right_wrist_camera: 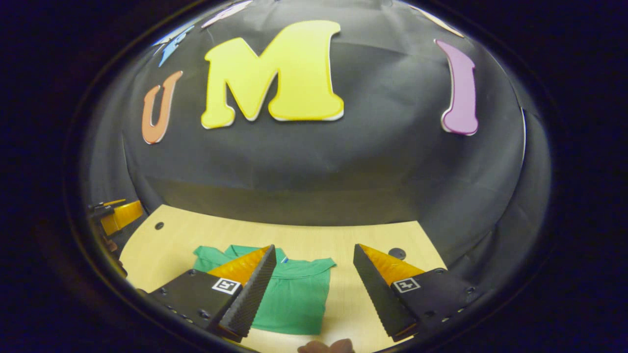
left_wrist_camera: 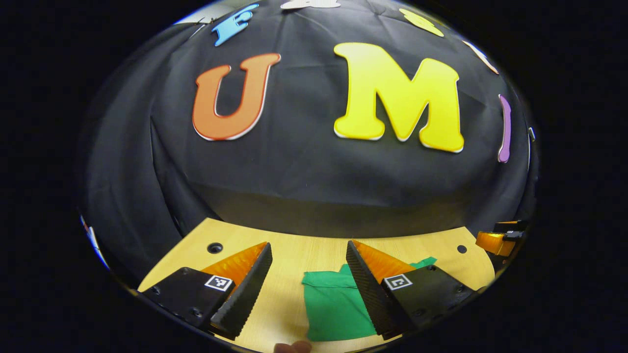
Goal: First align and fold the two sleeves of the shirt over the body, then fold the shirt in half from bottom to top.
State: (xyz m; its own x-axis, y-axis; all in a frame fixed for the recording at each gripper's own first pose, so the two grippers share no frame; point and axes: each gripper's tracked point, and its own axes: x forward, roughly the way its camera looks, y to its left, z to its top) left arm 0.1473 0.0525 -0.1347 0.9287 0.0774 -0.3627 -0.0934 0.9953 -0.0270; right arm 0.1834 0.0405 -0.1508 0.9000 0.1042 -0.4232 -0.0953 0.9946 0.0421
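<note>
In the left gripper view, the left gripper point(left_wrist_camera: 308, 279) hangs above the pale wooden desk point(left_wrist_camera: 289, 255), its two fingers spread wide apart with nothing between them, pointing toward the black cloth wall point(left_wrist_camera: 304, 171) at the desk's far edge. A fingertip of the person's hand point(left_wrist_camera: 293, 347) peeks in at the very bottom, cut off by the edge. The green fabric shirt point(left_wrist_camera: 333, 306) lies flat on the desk just below and ahead of this gripper, nearer its right finger, which covers part of the cloth. Each finger carries a small square black-and-white marker tag; its pattern is not readable as text. Far to this gripper's right, at the rim, an orange and black piece of the other gripper point(left_wrist_camera: 498, 240) shows, too cut off to judge.

In the right gripper view, the right gripper point(right_wrist_camera: 314, 284) is likewise released, fingers wide apart and grasping nothing, held over the desk point(right_wrist_camera: 353, 240). The shirt point(right_wrist_camera: 294, 299) lies ahead and toward its left finger, which hides the middle of the garment; the collar end and a short sleeve show beyond that finger. A bit of a hand point(right_wrist_camera: 326, 346) shows at the bottom edge. Two dark round holes mark the desk's far corners. How the shirt is folded cannot be made out.
</note>
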